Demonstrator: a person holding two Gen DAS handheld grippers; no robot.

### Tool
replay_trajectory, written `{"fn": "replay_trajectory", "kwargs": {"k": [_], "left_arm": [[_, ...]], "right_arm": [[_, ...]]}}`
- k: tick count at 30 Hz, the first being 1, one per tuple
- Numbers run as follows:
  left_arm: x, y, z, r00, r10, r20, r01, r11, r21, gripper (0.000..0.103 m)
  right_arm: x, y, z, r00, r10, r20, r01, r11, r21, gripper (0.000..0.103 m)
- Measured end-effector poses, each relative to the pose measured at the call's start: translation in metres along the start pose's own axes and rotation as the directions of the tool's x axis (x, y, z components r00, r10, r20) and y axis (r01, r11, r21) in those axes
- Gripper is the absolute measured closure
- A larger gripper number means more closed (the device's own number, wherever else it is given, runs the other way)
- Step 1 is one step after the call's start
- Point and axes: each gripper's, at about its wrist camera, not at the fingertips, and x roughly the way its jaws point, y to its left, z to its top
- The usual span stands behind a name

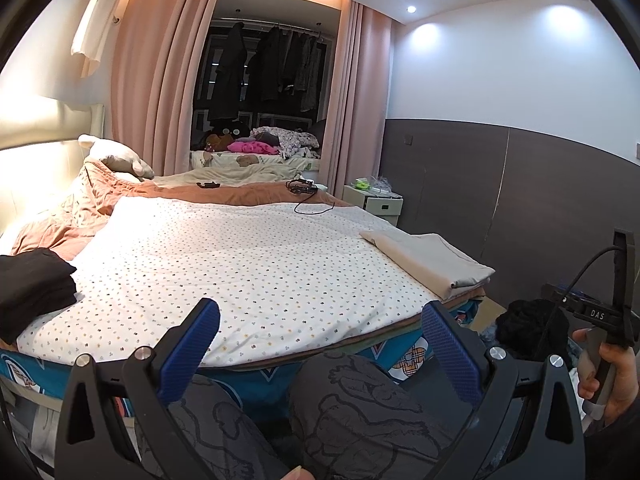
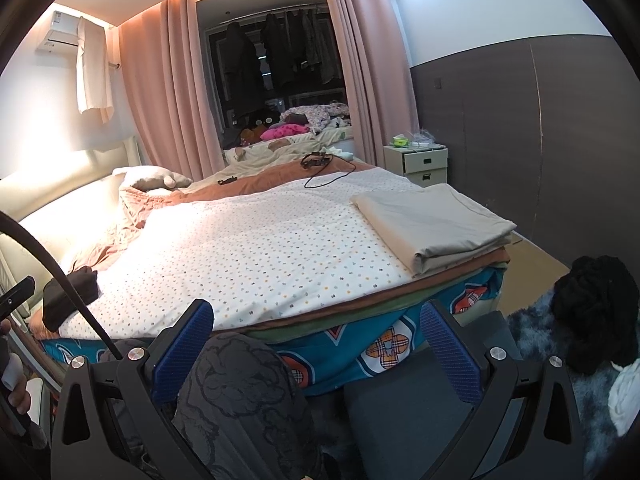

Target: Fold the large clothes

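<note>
A folded beige cloth (image 1: 428, 258) lies on the bed's right front corner; it also shows in the right wrist view (image 2: 432, 226). A folded black garment (image 1: 32, 284) lies at the bed's left front; it also shows in the right wrist view (image 2: 68, 292). A black bundle of clothes (image 2: 596, 312) sits on the floor to the right; it also shows in the left wrist view (image 1: 528, 330). My left gripper (image 1: 320, 344) is open and empty, held above my knees before the bed edge. My right gripper (image 2: 316, 344) is open and empty too.
The bed carries a white dotted sheet (image 1: 240, 256) over a brown quilt (image 1: 80, 208). A cabled device (image 1: 302, 188) lies at the far side. A nightstand (image 2: 426, 160) stands by the dark wall. A grey rug (image 2: 560, 360) and white cloth (image 2: 628, 392) lie at the right.
</note>
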Motion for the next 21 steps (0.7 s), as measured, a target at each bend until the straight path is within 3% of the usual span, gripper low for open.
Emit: {"fn": "replay_trajectory", "kwargs": {"k": [21], "left_arm": [[-0.002,-0.005,-0.004,1.0,-0.024,0.004,0.024,1.0,0.002,0.0]], "right_arm": [[-0.001,-0.012,0.002,1.0,0.005,-0.006,-0.005,1.0,0.001,0.0]]}}
